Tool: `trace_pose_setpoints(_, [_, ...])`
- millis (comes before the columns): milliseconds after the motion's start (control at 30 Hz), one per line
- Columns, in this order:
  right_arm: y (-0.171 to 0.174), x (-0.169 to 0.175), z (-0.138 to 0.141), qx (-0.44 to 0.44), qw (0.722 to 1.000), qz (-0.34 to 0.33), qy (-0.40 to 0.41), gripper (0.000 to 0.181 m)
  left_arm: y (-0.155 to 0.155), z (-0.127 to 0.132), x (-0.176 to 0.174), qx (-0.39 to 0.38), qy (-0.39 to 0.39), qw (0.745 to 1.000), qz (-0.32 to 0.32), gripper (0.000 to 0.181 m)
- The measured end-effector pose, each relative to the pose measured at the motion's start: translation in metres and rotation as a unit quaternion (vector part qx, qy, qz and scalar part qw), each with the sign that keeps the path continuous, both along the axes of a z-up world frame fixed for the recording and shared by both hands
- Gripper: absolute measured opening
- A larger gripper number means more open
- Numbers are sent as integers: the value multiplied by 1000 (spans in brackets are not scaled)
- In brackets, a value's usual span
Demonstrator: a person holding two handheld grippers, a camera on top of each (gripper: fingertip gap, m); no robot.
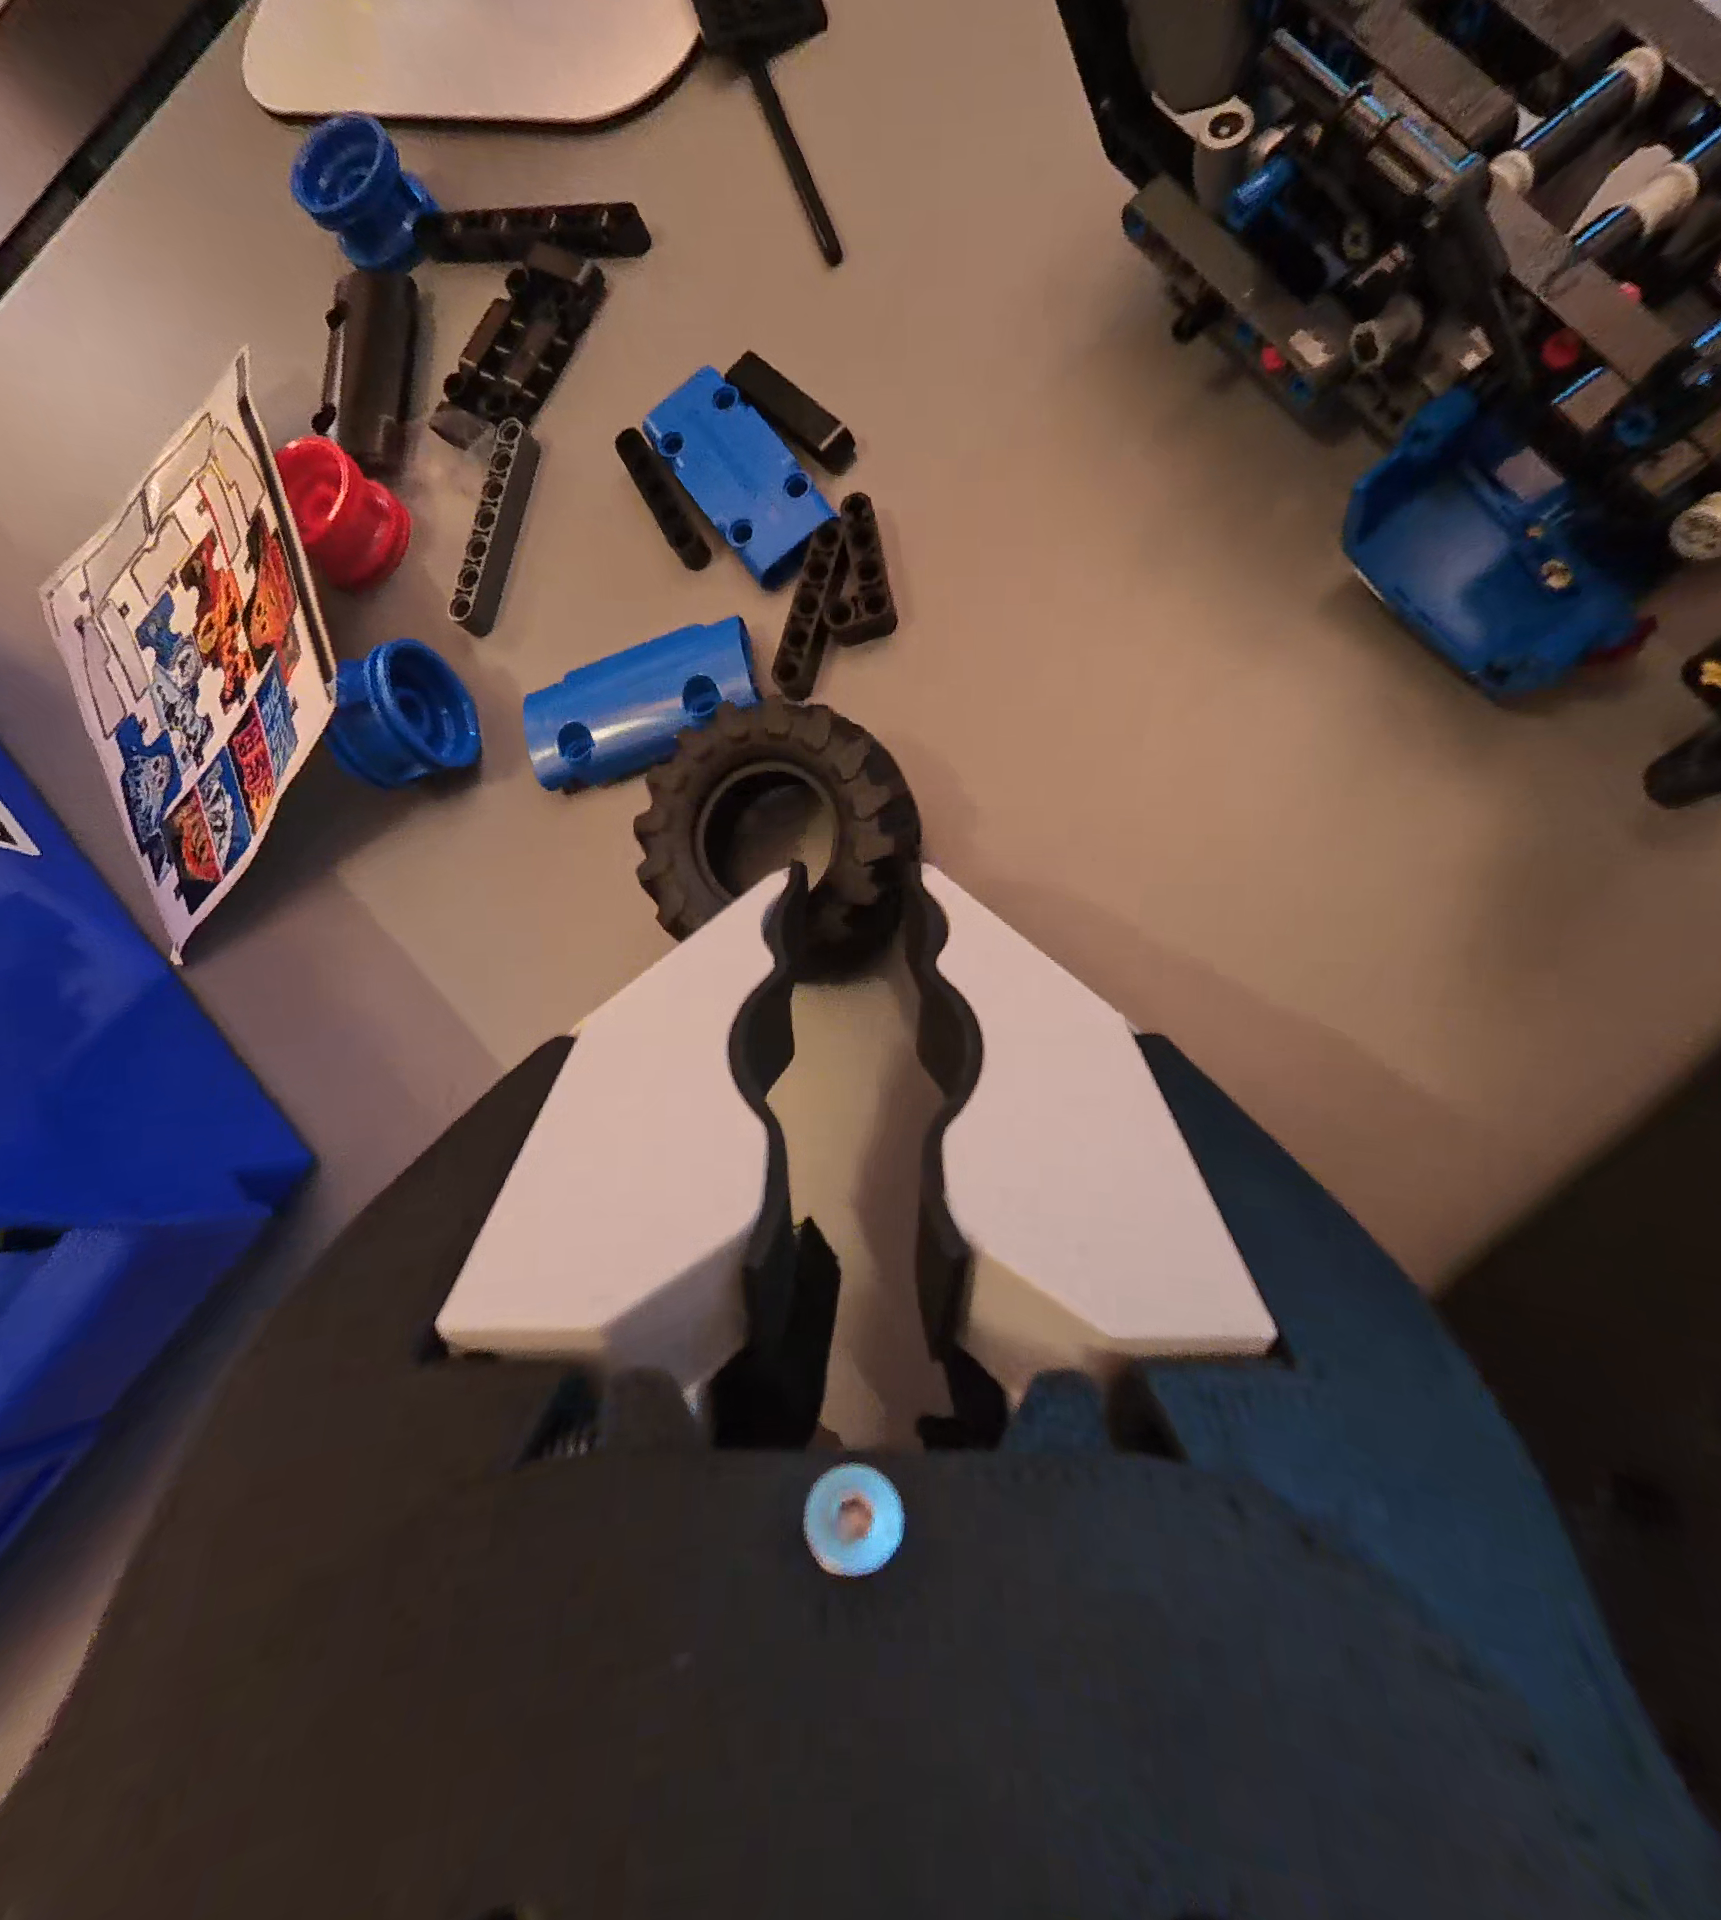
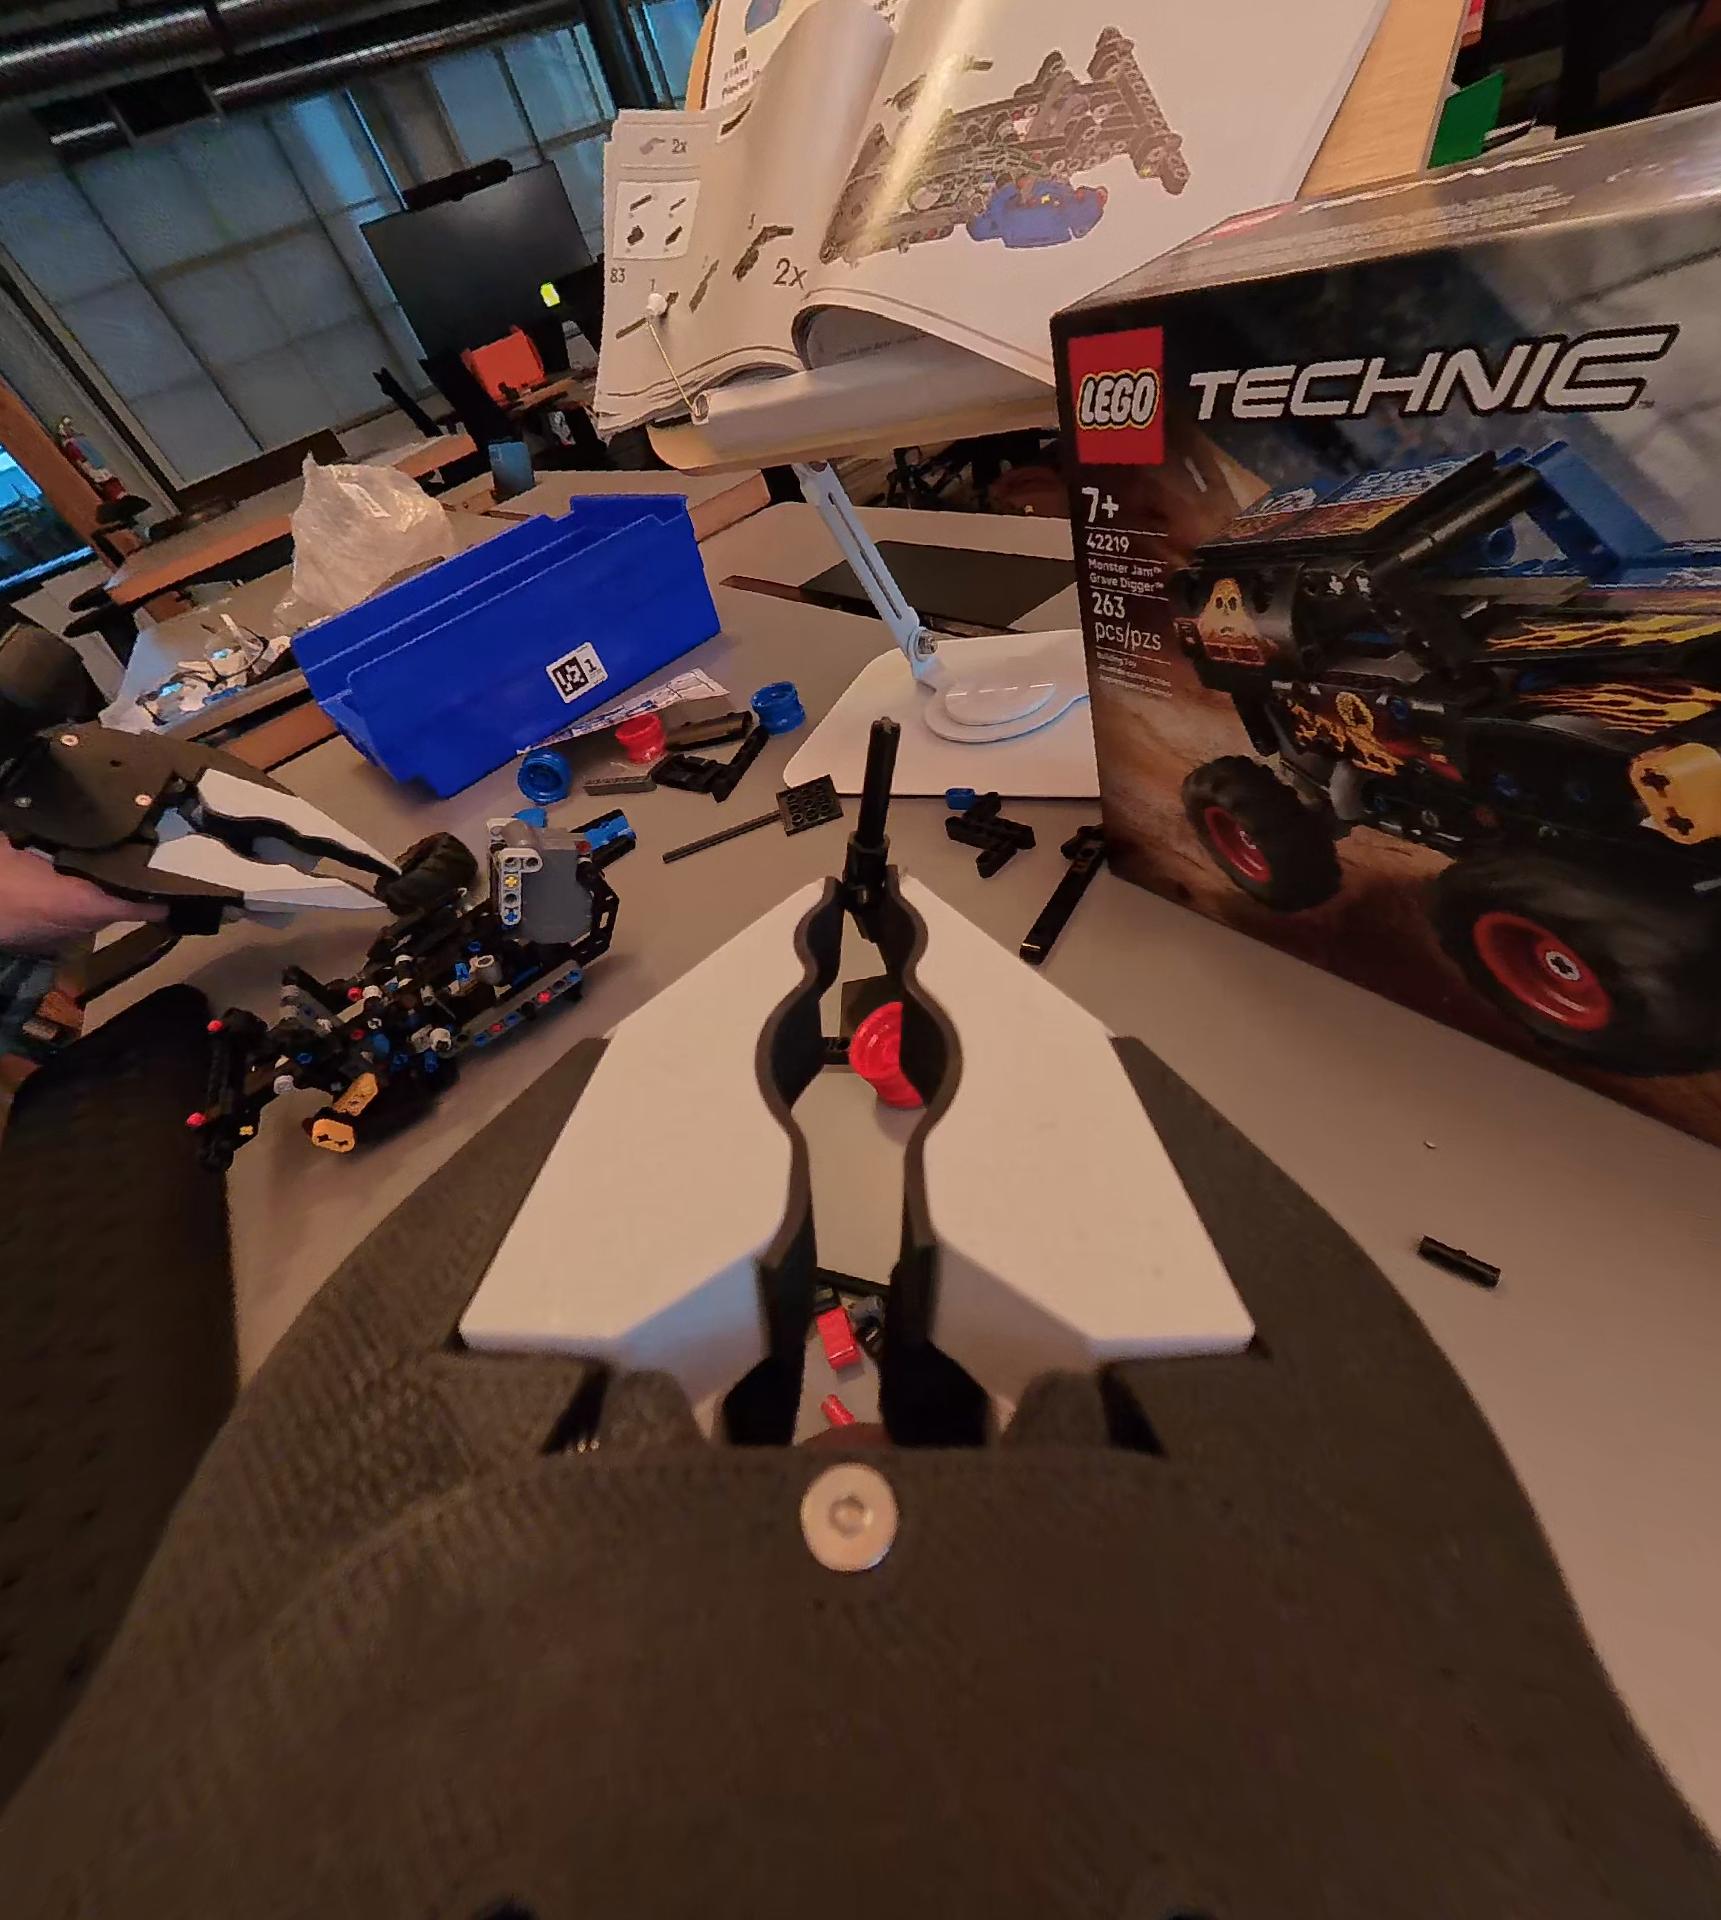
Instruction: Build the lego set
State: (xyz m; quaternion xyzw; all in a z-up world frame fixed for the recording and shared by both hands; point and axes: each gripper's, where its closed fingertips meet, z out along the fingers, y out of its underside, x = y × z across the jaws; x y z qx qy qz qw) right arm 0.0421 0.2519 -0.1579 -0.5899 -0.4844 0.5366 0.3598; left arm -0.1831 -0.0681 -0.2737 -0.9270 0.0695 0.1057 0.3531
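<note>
My left gripper (image 1: 845,904) is shut on the wall of a black tyre (image 1: 731,769), with one finger inside its hole, just above the grey table. It also shows in the right wrist view (image 2: 388,883), holding the tyre (image 2: 435,862) beside the part-built black and blue chassis (image 2: 420,997), which is at the upper right in the left wrist view (image 1: 1510,312). My right gripper (image 2: 861,894) is shut on a thin black axle piece (image 2: 875,790) that stands up past its tips. A red round part (image 2: 887,1049) shows in the gap between its fingers.
Loose parts lie on the table: blue hubs (image 1: 409,717), a red hub (image 1: 347,509), blue panels (image 1: 742,468), black beams (image 1: 492,530) and a sticker sheet (image 1: 191,644). A blue bin (image 2: 523,644) stands left, the set's box (image 2: 1458,623) right, an open booklet on a stand (image 2: 939,156) behind. Left tips to right tips: about 40 cm.
</note>
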Motion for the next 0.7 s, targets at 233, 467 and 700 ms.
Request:
trace_pose_setpoints(233, [-2, 0, 1, 3, 1000, 2, 0, 5, -14, 10, -19, -16, 25, 999, 27, 23])
trace_pose_setpoints(467, [-5, -2, -1, 3, 1000, 8, -4, 5, -3, 15, -20, -12, 20, 1000, 18, 34])
trace_pose_setpoints(700, [-7, -2, 0, 3, 1000, 11, -2, 5, 3, 8, -15, -23, -33, 999, 6, 27])
